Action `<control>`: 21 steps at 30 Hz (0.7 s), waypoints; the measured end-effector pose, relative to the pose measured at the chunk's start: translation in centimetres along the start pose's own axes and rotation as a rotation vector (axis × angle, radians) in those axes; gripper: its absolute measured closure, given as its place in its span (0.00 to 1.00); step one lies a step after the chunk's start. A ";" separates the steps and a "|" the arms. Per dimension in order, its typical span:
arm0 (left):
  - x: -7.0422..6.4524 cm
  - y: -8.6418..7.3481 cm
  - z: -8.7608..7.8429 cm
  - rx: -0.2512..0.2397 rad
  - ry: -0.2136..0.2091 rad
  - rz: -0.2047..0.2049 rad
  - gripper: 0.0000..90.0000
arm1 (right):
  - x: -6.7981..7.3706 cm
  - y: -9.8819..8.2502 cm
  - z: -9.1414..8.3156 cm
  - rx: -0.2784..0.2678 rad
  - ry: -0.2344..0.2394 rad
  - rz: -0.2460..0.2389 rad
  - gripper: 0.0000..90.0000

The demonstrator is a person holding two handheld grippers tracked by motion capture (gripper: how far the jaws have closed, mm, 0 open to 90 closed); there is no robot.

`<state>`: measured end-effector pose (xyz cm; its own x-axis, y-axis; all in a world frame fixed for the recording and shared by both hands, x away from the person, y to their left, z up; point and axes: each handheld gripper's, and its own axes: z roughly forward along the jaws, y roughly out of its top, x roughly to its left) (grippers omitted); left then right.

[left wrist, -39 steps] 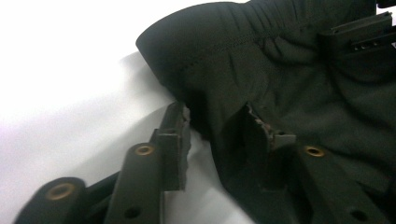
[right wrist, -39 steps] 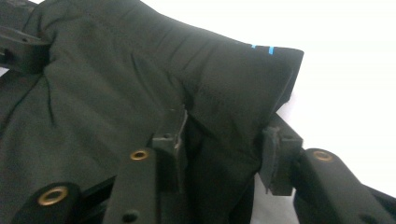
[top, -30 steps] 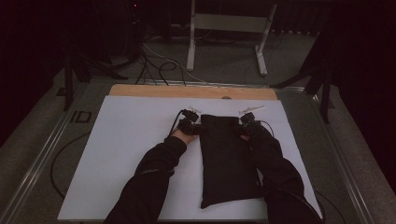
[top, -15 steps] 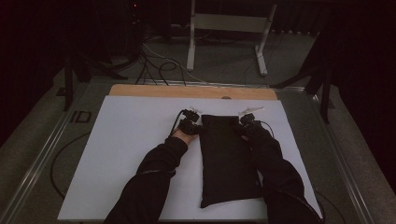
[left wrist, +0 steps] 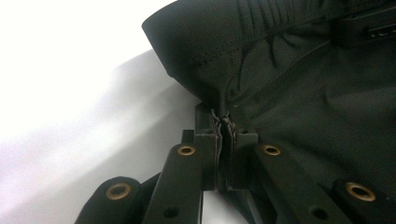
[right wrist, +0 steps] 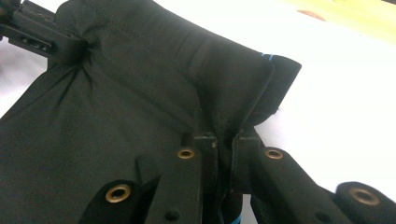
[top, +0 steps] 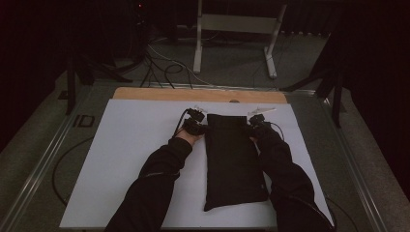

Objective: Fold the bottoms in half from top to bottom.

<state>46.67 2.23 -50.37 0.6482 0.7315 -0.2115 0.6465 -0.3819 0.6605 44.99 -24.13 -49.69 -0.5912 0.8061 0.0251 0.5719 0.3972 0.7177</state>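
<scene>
OK, I've got both grippers on the black fabric item (top: 233, 159) now. It's lying flat on the white table sheet (top: 130, 159), long axis running away from me, roughly mid-table, far end near the wooden strip (top: 198, 94).

Left gripper (top: 199, 126) is at the far-left corner of the fabric; in the left gripper view (left wrist: 225, 128) the jaws are pinched tight on a bunched seam at the edge, cloth puckering into the pads. They've just been closing, w/ fabric between them.

Right gripper (top: 252, 128) is at the far-right corner. Right gripper view (right wrist: 223, 133): jaws clamped on a fold of the cloth by the hem, a bit of blue trim (right wrist: 267, 57) showing at the corner. The other gripper is seen across the fabric at top left, creases radiating from its grip.

Both sleeves flank the fabric, L and R.
</scene>
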 end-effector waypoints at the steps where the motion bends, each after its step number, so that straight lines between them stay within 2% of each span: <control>1: 0.1 0.1 -0.1 0.002 0.000 0.006 0.95 | 0.0 0.1 0.0 -0.004 0.008 0.005 0.94; 4: 0.1 0.3 -0.2 -0.002 0.005 0.008 0.95 | 0.1 0.3 -0.1 -0.007 0.006 0.002 0.94; 13: -0.2 2.7 -2.0 -0.023 0.032 0.069 0.95 | -0.1 1.5 -1.1 -0.055 -0.011 0.013 0.94; 16: -0.2 2.9 -2.2 -0.030 0.031 0.075 0.95 | -0.2 1.9 -1.5 -0.070 -0.018 0.008 0.94; 17: -0.3 3.3 -2.9 -0.057 0.019 0.085 0.95 | -0.2 2.2 -2.0 -0.092 -0.024 0.013 0.94; 21: -0.4 3.2 -3.2 -0.061 0.005 0.096 0.95 | -0.2 2.3 -2.4 -0.101 -0.021 0.012 0.94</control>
<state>47.20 2.54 -45.86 0.7036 0.6963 -0.1418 0.5560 -0.4150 0.7202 45.10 -24.41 -46.35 -0.5722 0.8199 0.0201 0.5179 0.3423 0.7839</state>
